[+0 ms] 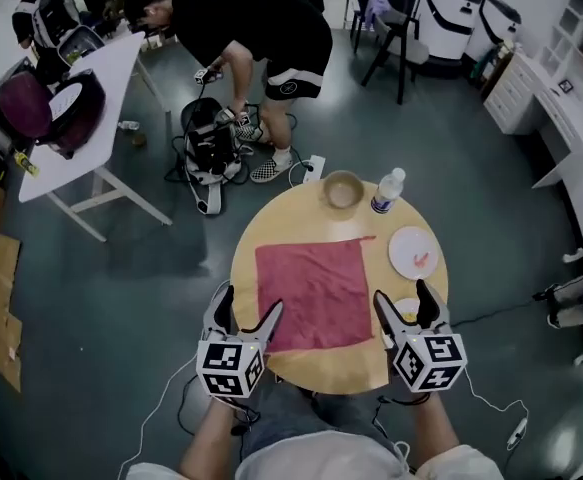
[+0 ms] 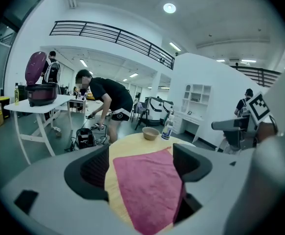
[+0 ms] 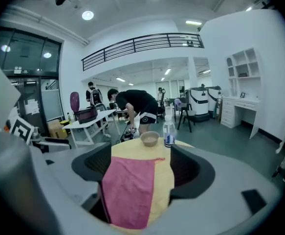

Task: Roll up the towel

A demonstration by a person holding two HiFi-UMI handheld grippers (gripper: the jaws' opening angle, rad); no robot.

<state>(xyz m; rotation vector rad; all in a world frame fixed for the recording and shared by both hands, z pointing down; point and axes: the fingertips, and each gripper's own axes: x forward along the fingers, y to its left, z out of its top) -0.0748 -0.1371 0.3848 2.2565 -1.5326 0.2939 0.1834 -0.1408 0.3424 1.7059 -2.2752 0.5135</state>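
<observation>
left gripper and right gripper gape over squarish towel's near corners.

The left gripper covered the towel's near left corner at the table's near edge. By the table's right edge, a small pale thing sat half behind the right gripper; its kind could not be told. On the plate, orange marks were too small to identify. Both gripper views lost the towel's near edge behind the grippers' own bodies.
</observation>
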